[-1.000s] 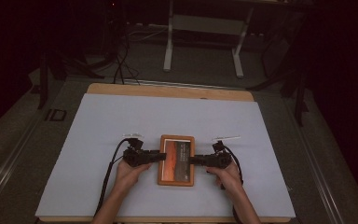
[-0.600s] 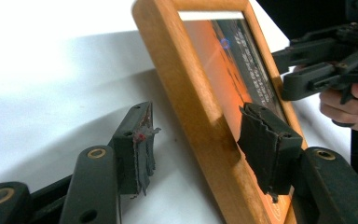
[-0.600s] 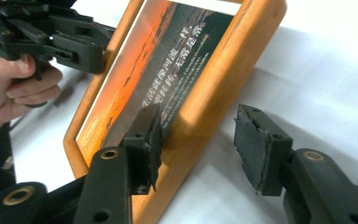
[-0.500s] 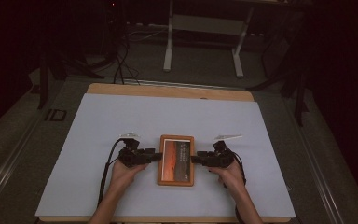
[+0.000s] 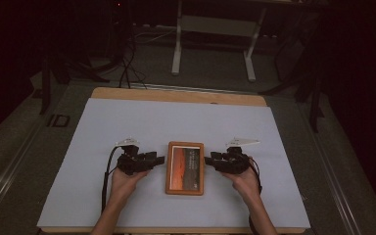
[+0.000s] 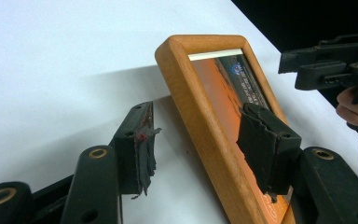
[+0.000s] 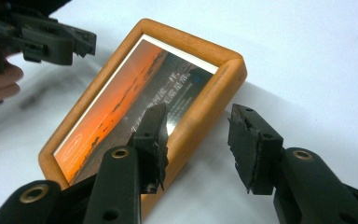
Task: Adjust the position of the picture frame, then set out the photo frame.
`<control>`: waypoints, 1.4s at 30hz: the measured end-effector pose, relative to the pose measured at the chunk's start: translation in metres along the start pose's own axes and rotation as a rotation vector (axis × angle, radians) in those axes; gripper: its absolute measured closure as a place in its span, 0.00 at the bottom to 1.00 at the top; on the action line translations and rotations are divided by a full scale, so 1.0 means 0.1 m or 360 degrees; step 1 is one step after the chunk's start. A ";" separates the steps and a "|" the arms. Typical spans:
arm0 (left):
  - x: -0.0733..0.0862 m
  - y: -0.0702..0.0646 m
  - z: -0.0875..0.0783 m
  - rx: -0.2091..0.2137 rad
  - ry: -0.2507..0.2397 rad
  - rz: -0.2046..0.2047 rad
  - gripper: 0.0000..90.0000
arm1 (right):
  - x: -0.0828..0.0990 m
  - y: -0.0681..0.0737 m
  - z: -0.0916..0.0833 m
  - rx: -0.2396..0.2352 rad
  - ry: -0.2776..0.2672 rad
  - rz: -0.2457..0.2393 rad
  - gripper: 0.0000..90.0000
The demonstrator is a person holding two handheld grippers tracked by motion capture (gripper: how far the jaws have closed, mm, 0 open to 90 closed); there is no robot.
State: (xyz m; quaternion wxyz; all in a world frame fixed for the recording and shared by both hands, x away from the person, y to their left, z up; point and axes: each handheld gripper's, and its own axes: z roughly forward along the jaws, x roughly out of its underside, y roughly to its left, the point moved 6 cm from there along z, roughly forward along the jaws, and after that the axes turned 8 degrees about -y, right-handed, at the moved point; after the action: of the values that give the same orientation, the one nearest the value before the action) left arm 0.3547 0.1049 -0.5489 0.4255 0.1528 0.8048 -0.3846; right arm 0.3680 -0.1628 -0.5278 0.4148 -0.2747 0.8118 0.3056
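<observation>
The left gripper (image 6: 191, 147) and right gripper (image 7: 198, 144) are held with jaws open, each straddling a long edge of the frame (image 5: 185, 168), which lies flat mid-table (image 5: 103, 122). Against half a second earlier, both have been drawn slightly outward; the frame appears released, not gripped. Its position is unchanged.

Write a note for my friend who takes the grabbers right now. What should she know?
Left gripper: open, jaws either side of the picture frame's left edge, not squeezing.
Right gripper: open, jaws either side of its right edge.
The frame lies flat, picture up, on the white table cover, between both hands.
Done: the frame is set down.
Left: probably pull both grippers clear, or close them to lift it.
</observation>
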 end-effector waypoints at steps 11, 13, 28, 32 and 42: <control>-0.01 0.01 0.00 0.0012 -0.0016 -0.0019 0.52 | 0.00 0.01 0.00 0.0078 0.0021 -0.0085 0.59; -0.02 -0.01 0.00 0.0015 -0.0017 -0.0009 0.52 | -0.02 0.01 -0.01 0.0103 0.0020 -0.0115 0.58; 0.00 -0.14 -0.03 0.0025 0.0029 0.0080 0.55 | -0.29 0.08 0.11 0.0218 -0.0067 -0.0296 1.00; 0.00 -0.15 -0.04 0.0034 0.0032 0.0080 0.54 | -0.28 0.09 0.24 0.0206 -0.0021 -0.0335 1.00; -0.01 -0.15 -0.07 0.0031 0.0018 0.0077 0.51 | -0.25 0.09 0.53 0.0216 0.0052 -0.0350 1.00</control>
State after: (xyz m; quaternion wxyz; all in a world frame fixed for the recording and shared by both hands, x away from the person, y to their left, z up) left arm 0.3434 0.1004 -0.5385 0.4286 0.1788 0.7995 -0.3811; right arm 0.4011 -0.1141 -0.5295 0.4501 -0.3383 0.8023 0.1980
